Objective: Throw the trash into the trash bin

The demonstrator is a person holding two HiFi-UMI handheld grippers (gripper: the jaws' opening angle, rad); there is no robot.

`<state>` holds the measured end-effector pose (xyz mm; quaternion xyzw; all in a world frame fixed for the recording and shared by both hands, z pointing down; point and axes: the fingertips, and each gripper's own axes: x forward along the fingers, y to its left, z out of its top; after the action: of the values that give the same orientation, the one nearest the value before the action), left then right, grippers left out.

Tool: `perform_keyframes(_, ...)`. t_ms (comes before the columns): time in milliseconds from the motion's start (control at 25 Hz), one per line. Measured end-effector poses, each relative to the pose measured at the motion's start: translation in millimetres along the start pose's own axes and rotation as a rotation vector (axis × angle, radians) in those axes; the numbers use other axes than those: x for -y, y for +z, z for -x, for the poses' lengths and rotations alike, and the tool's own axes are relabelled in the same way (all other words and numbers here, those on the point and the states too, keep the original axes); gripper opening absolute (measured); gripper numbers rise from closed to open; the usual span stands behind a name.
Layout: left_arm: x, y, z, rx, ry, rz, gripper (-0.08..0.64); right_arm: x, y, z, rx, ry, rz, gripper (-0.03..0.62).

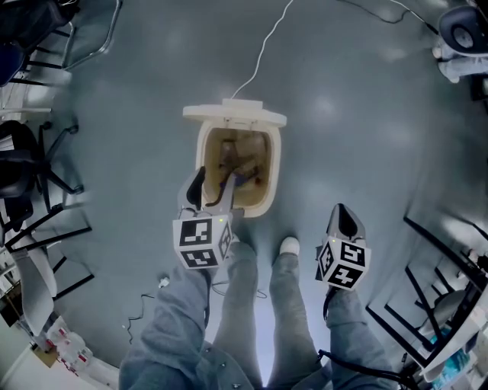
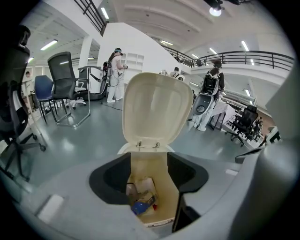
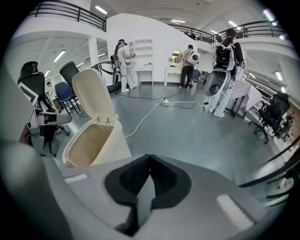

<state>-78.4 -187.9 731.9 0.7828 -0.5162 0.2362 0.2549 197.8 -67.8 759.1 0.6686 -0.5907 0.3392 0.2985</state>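
A big room's gray floor point(image 1: 366, 114) is shining. The trash point(image 2: 140, 205) is lying in the trash bin point(image 1: 273, 167), under the wide-open, empty left gripper point(image 1: 213, 189). The right gripper point(image 1: 345, 217) is sitting closed, empty.

A big open lab-like hall, with a glossy grey floor point(image 1: 358, 114), rolling office chairs point(image 2: 65, 79), a railed mezzanine point(image 2: 253, 57), ceiling strip lights point(image 3: 101, 10), and people wearing backpack rigs point(image 3: 224, 56).

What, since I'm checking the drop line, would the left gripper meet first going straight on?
Probably the trash lying in the open bin: the left gripper has open, empty jaws framing the bin's mouth. Depth is unclear, so this is a judgement.
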Motion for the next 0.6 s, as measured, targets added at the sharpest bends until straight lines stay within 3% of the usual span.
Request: perform_keyframes(600, -11.8, 20.9, 30.1, 0.048, 0.042, 0.012, 0.243, -17.7, 29.4, 9.0, 0.043, 0.035, 0.024, 0.003)
